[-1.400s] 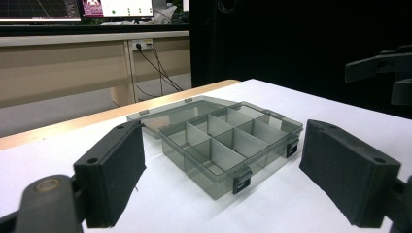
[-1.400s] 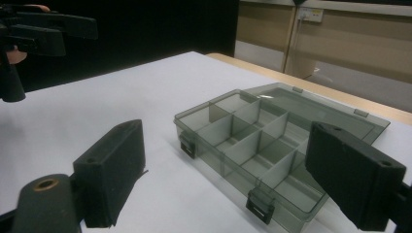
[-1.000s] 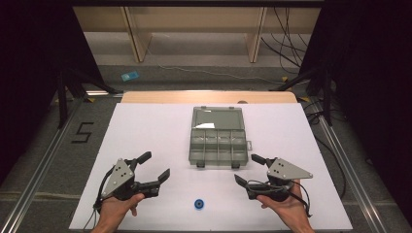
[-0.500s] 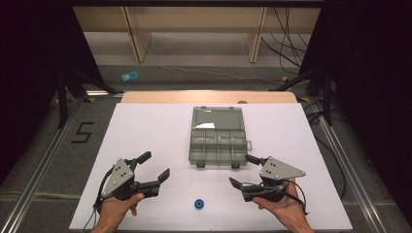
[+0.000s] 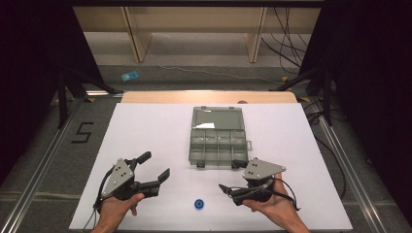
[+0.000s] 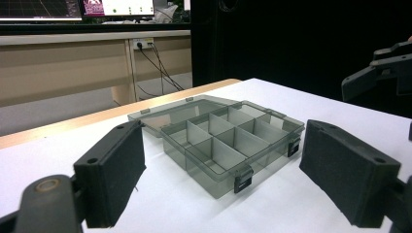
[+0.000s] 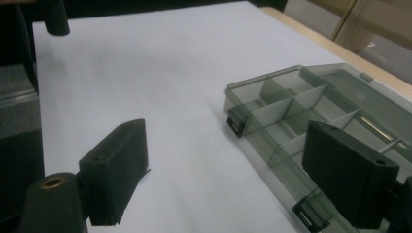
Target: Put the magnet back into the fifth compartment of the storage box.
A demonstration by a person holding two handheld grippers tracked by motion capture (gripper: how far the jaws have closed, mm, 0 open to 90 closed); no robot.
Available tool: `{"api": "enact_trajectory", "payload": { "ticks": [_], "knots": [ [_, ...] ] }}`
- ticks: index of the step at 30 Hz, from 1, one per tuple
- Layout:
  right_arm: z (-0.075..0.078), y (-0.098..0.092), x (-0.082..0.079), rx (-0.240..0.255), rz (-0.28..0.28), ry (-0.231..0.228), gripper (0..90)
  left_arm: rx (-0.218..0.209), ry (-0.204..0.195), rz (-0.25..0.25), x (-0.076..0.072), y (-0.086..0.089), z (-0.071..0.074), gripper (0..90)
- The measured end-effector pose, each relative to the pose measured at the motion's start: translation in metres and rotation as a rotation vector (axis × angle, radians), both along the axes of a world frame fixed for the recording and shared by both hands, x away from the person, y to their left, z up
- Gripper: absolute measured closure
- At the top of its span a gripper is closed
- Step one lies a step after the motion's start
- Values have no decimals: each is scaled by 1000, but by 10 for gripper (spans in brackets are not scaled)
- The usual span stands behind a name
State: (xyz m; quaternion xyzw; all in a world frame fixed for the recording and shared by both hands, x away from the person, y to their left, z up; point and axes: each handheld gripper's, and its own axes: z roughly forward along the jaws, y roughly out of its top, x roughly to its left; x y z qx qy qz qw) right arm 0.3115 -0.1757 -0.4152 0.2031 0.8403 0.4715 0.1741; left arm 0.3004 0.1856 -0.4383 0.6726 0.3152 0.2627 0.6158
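Note:
A clear grey compartment box [image 5: 217, 142] lies open mid-table, its lid [image 5: 217, 118] flat behind it and its compartments looking empty. A small blue round piece [image 5: 198, 204] rests near the front edge, between the hands. My left gripper [image 5: 156, 165] is open, front left of the box, with nothing in it; its own view looks between the jaws at the box [image 6: 228, 141]. My right gripper [image 5: 231, 176] is open at the box's front right corner and angled leftward. The box [image 7: 301, 104] sits just past its right jaw.
The white table [image 5: 145, 131] has a wooden strip [image 5: 209, 97] along its far edge. Beyond it are the floor, shelving legs and cables. The right gripper's tip [image 6: 379, 68] shows at the upper right of the left gripper view.
The right gripper has shifted left and slightly toward the front edge, turning its jaws leftward. The left gripper has stayed put.

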Motion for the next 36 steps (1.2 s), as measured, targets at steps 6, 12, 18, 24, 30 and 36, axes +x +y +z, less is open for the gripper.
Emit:
{"api": "enact_trajectory", "payload": {
  "ticks": [6, 12, 18, 24, 30, 36],
  "knots": [
    [-1, 17, 3, -88, 59, 28, 200, -4, -17, -12, 2, 0, 0, 157],
    [-3, 29, 6, -140, 98, 48, 205, -6, -15, -10, 2, 0, 0, 157],
    [-5, 40, 9, -209, 137, 82, 206, 0, -18, -11, 2, 1, 0, 157],
    [-7, 52, 12, -262, 165, 99, 210, 0, -19, -11, 2, 1, 0, 157],
    [-10, 66, 16, -336, 224, 135, 227, 0, 1, 0, 0, 1, 0, 157],
    [-14, 77, 17, -394, 269, 159, 247, 5, -3, 1, 0, 1, 0, 157]
  ]
}}
